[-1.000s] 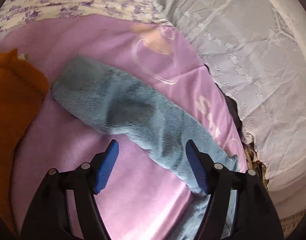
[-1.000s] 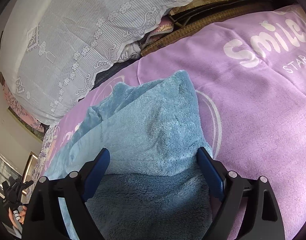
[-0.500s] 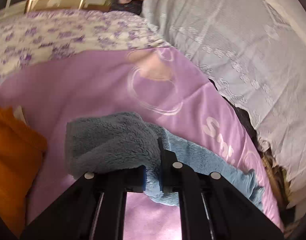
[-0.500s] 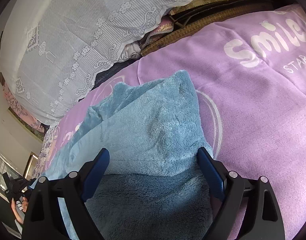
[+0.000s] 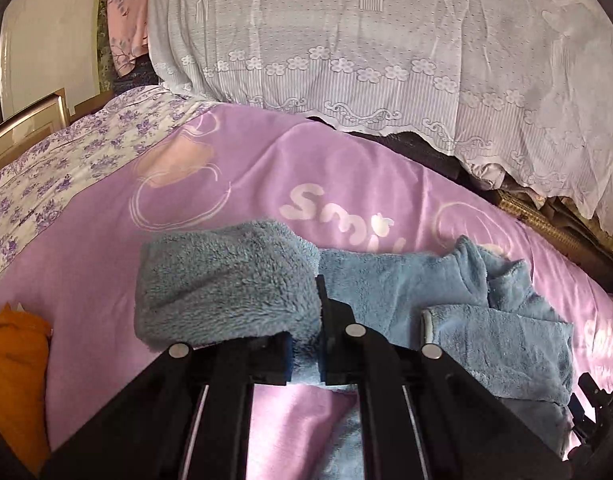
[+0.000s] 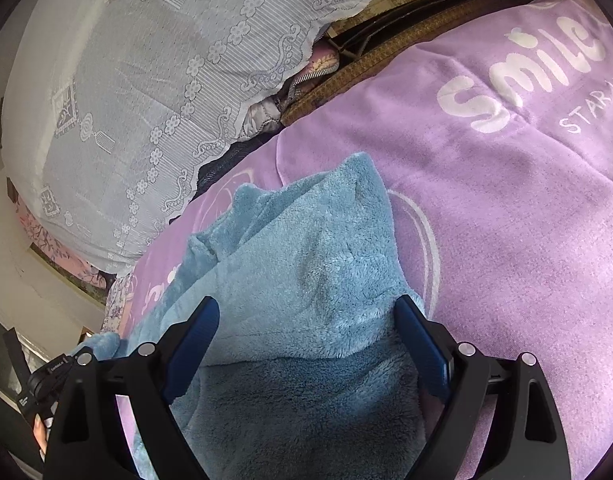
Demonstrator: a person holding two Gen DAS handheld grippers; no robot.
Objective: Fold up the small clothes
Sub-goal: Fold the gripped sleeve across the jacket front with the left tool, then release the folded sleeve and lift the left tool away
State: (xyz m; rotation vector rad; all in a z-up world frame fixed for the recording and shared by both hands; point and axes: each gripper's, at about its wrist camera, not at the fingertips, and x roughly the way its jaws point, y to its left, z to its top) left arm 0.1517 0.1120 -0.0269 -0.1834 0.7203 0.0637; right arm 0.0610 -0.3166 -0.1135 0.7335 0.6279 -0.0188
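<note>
A fluffy blue garment [image 5: 418,296] lies on a purple blanket [image 5: 346,184]. My left gripper [image 5: 306,352] is shut on one end of it and holds that end [image 5: 226,284] lifted, bunched over the jaws. In the right wrist view the garment [image 6: 306,264] lies flat under my right gripper [image 6: 306,320], which is open with its blue pads [image 6: 198,336] wide on either side of the cloth, not gripping it. The left gripper shows at the lower left of that view [image 6: 54,376].
An orange cloth [image 5: 14,376] lies at the left on the blanket. A white lace cover [image 5: 386,40] drapes over a pile behind. A purple-flowered sheet [image 5: 66,168] lies at the far left. Woven mats and dark items [image 6: 386,40] sit past the blanket's edge.
My left gripper closed on the garment's end and lifted it, swinging toward the right. The right gripper stayed open and still over the cloth.
</note>
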